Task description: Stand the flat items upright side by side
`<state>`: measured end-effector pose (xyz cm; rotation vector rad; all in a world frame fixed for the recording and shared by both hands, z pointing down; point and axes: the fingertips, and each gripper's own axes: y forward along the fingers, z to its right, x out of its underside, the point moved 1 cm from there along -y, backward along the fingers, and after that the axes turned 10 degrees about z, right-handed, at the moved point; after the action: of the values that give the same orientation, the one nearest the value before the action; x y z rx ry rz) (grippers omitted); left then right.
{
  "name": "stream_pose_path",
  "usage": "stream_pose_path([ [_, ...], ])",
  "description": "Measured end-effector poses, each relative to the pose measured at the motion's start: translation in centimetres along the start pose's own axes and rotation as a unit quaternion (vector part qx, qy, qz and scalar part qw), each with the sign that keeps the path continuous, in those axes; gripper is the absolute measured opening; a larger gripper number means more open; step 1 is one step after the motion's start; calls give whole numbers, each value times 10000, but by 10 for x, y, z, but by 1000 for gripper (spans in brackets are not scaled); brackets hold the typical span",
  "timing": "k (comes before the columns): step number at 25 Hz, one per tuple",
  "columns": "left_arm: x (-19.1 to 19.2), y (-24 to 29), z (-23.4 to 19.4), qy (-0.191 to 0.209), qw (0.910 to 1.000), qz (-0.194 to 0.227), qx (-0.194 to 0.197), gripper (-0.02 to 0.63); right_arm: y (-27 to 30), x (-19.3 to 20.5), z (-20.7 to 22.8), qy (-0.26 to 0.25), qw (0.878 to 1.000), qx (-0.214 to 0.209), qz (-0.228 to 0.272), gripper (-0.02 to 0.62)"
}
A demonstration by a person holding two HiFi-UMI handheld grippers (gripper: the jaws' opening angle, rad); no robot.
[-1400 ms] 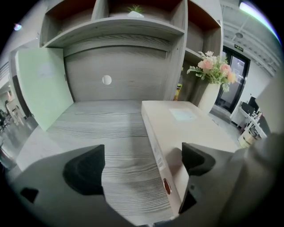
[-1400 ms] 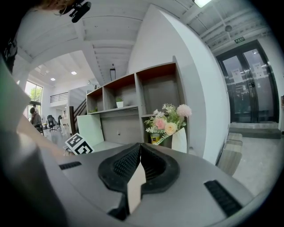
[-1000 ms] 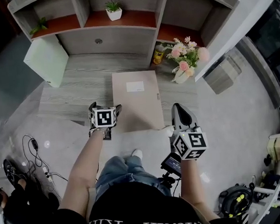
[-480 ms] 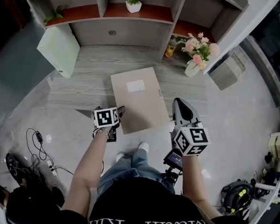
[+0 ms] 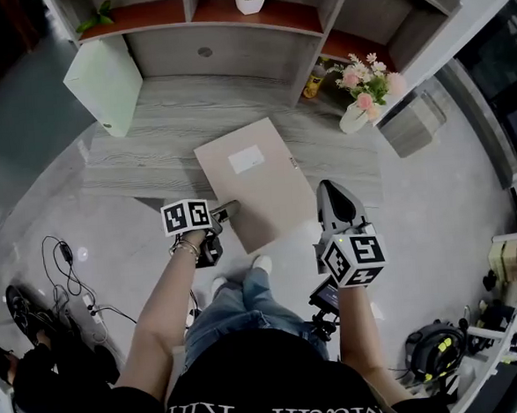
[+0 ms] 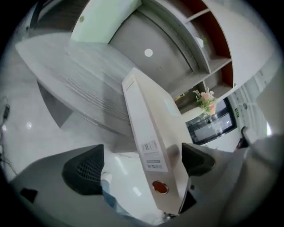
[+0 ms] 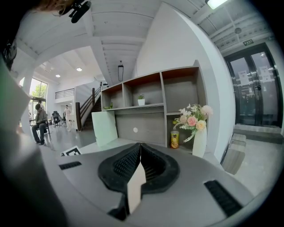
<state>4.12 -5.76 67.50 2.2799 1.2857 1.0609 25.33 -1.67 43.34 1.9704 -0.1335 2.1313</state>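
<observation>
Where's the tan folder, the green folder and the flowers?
Tan folder [image 5: 257, 192]: head view, middle of its cover.
Green folder [image 5: 104, 75]: head view, its broad face.
Flowers [image 5: 353, 78]: head view, a pink bloom.

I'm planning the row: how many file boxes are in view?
2. Green box: upright at the desk's far left. Beige box: tilted at the desk's front, between the left hand-held gripper's jaws.

Grey desk bears green folder, flower vase.
</observation>
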Motion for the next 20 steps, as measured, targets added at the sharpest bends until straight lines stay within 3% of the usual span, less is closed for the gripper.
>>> stream_pose_path([
  [2,9,9,11,-697,9956,-74,620,540,-2,3,0,-35,10000,4,-53,15],
  [4,12,16,23,-1305,9845,-50,1169,540,-3,6,0,-55,9999,7,-105,15],
  [8,12,28,33,-1762,9686,-92,1753,520,-3,12,2,1,9999,23,-164,15],
  [9,12,31,33,-1813,9665,-128,1812,495,-3,14,2,18,9998,25,-182,15],
  [11,13,36,32,-1980,9618,-189,1882,381,-2,18,3,39,9997,18,-220,15],
  [14,13,39,35,-2132,9566,-264,1967,354,3,19,3,36,9997,-18,-261,15],
  [20,7,30,41,-1998,9649,-469,1641,336,14,15,5,150,9996,-55,-219,15],
])
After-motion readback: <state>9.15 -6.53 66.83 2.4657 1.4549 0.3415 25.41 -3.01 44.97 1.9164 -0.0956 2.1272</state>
